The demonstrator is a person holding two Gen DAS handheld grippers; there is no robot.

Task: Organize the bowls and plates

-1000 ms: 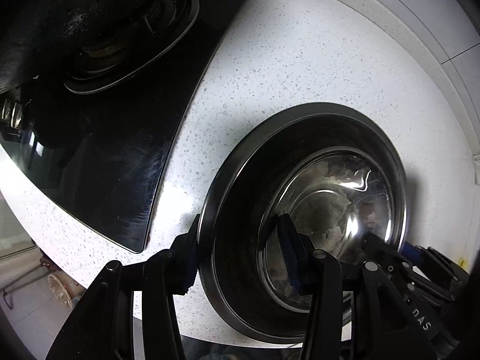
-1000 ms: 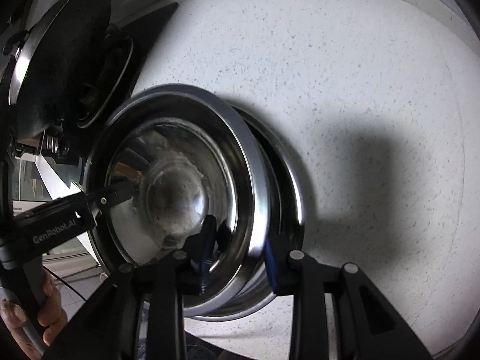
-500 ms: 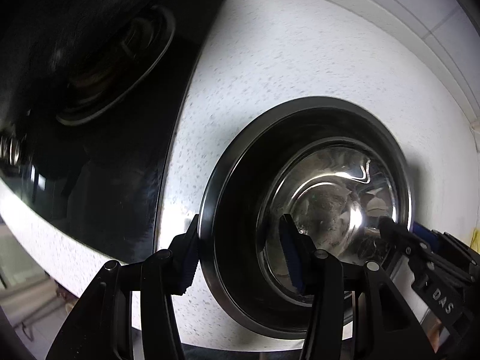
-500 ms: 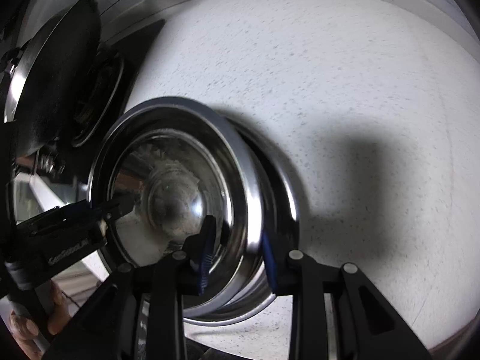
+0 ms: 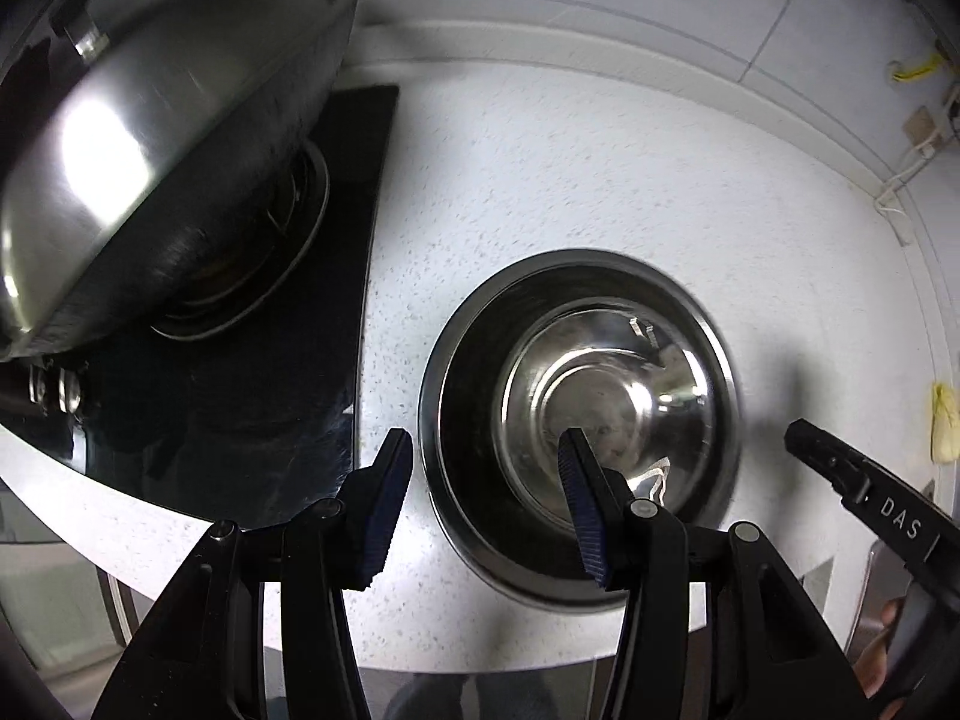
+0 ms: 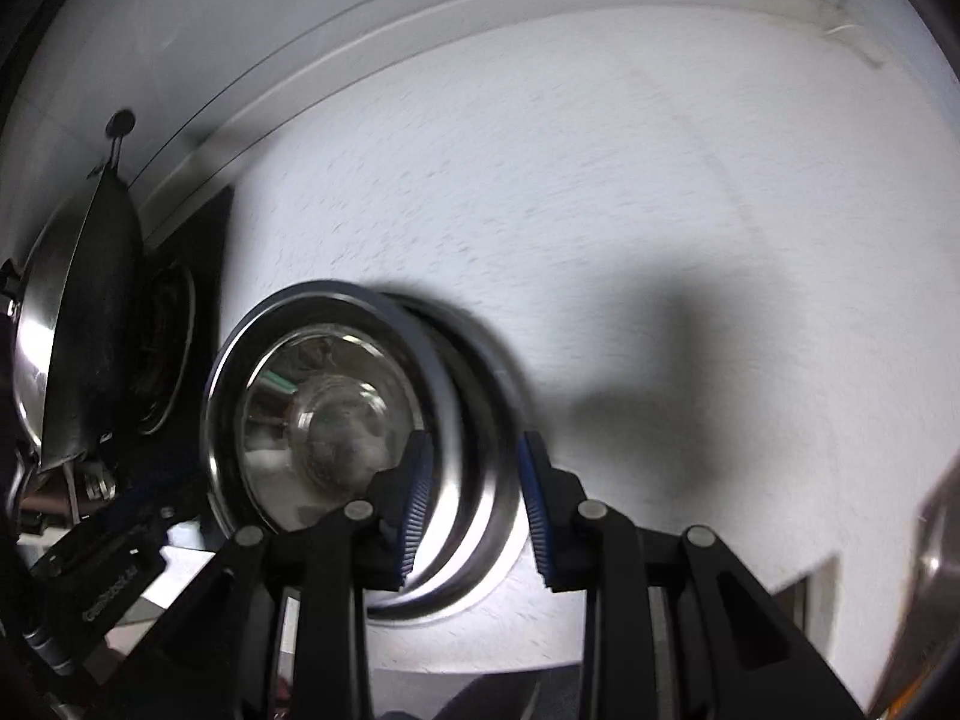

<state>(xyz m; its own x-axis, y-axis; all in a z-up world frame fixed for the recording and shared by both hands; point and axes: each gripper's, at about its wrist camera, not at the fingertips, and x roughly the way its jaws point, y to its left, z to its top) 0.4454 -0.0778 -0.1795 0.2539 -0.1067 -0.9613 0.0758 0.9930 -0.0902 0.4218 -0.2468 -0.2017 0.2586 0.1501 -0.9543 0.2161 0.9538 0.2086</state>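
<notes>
Locate the steel bowls (image 5: pixel 576 426) on the white speckled countertop (image 5: pixel 600 180). Two are nested: the smaller bowl (image 6: pixel 324 420) sits inside the larger bowl (image 6: pixel 480 396). Nothing else shows in either; the inner surface only reflects light.

In the left wrist view, your left gripper (image 5: pixel 486 504) holds its jaws apart and straddles the bowl rim at 9 o'clock, one finger outside, one over the basin. Neither pad visibly presses on the metal.

In the right wrist view, your right gripper (image 6: pixel 474 504) straddles the rims at the 4 o'clock side, jaws apart. The frame is blurred there, so pad contact cannot be confirmed.

Note the black cooktop (image 5: pixel 252 408) just beside the bowls at 9 o'clock, carrying a wok (image 5: pixel 150 180). The counter's front edge runs close below the bowls at 6 o'clock. Open countertop lies from 12 to 3 o'clock, up to the wall (image 5: pixel 600 12).
</notes>
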